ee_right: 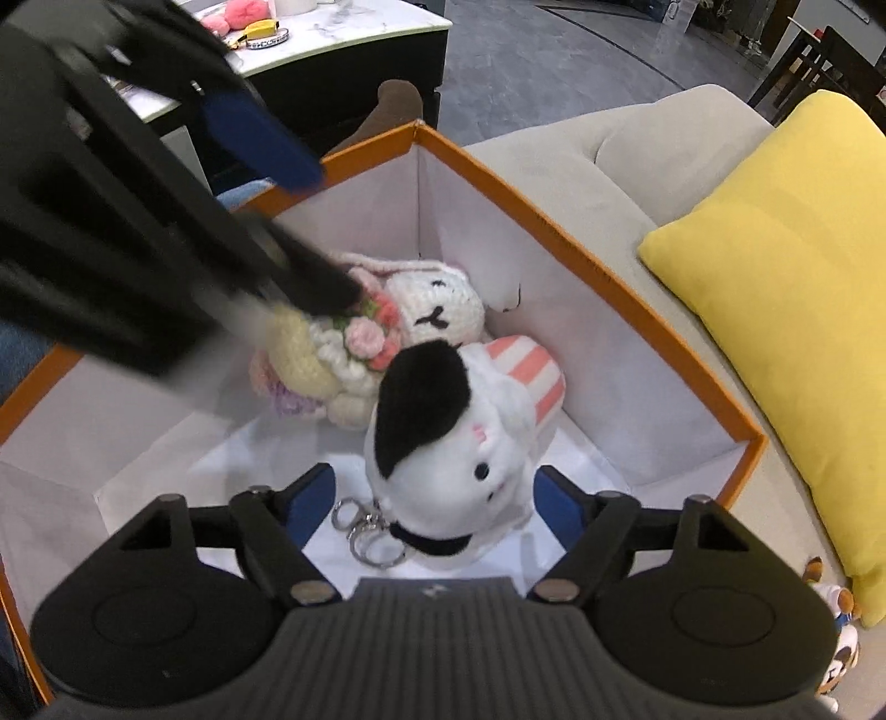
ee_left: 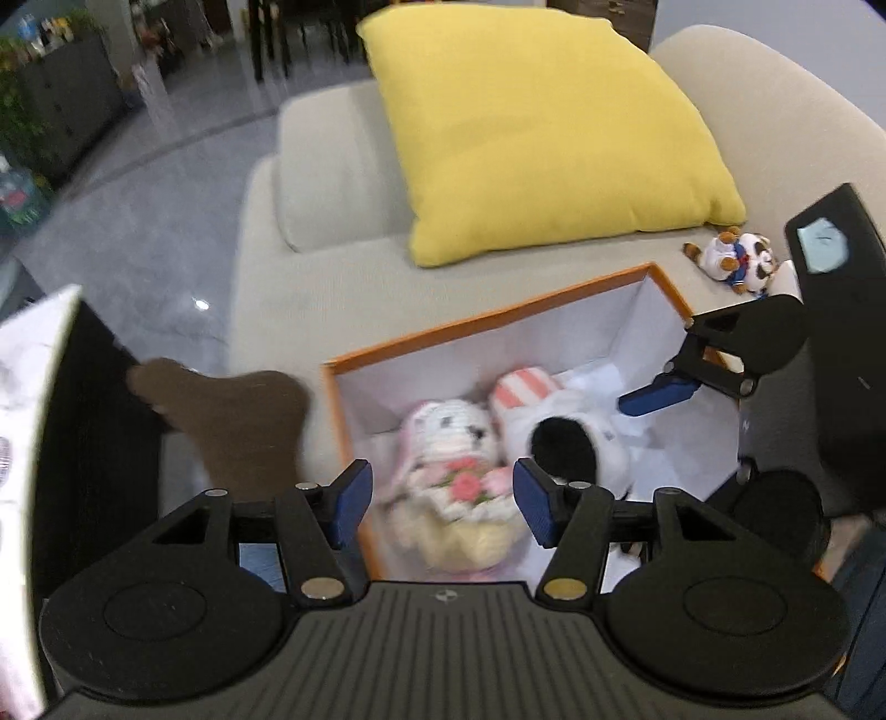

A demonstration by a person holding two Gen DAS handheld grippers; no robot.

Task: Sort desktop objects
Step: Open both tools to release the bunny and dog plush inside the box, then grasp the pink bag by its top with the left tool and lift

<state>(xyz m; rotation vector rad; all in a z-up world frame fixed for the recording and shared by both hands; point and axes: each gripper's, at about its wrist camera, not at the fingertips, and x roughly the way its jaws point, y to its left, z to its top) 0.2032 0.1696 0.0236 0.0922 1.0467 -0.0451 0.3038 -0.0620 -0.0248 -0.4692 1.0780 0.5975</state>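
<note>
**Two toys boxed, at least one left**

Left gripper [ee_left: 440, 501] and right gripper [ee_right: 434, 507] hover spread and empty over the orange box [ee_left: 487, 324], where the crochet bunny [ee_left: 454, 471] and white plush [ee_right: 448, 437] lie. The small plush [ee_left: 733, 260] waits far right on the sofa [ee_left: 310, 299].

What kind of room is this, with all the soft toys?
Probably a home living room. There's a beige sofa with a yellow cushion, a marble-topped table beside it, and dining chairs further back.
</note>
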